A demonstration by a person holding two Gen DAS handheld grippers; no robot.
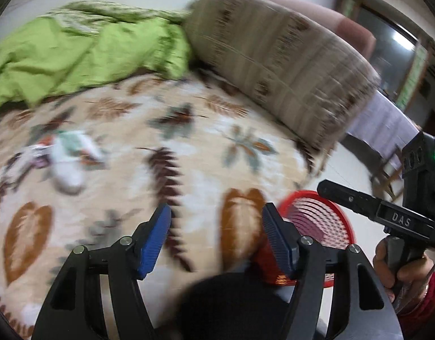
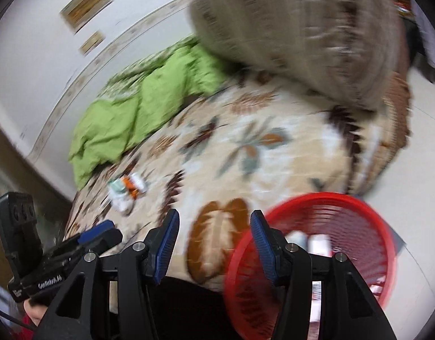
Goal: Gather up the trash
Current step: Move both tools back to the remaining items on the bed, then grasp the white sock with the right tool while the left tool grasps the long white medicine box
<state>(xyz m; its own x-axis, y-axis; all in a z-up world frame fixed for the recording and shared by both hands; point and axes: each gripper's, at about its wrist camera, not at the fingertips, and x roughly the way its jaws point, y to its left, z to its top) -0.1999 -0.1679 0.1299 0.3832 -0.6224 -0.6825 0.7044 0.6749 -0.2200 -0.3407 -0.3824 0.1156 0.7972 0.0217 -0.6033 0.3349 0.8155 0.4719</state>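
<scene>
A small heap of trash (image 1: 64, 158), crumpled white paper with orange and green wrappers, lies on the leaf-patterned bed cover (image 1: 189, 141); it shows blurred in the right wrist view as well (image 2: 126, 189). A red mesh basket (image 2: 344, 221) stands on the floor at the bed's near corner with a few pale pieces inside (image 2: 316, 240); its rim (image 1: 310, 198) shows behind my left gripper's right finger. My left gripper (image 1: 216, 208) hangs open over the cover, nothing between its blue pads. My right gripper (image 2: 215, 214) is open and empty too, at the basket's left edge.
A rumpled green quilt (image 1: 75, 51) lies at the far side of the bed. A big brown patterned pillow (image 1: 274, 56) rests at the bed's far right. Pale floor (image 2: 415, 170) runs beside the bed. A covered table and a chair (image 1: 387, 170) stand beyond.
</scene>
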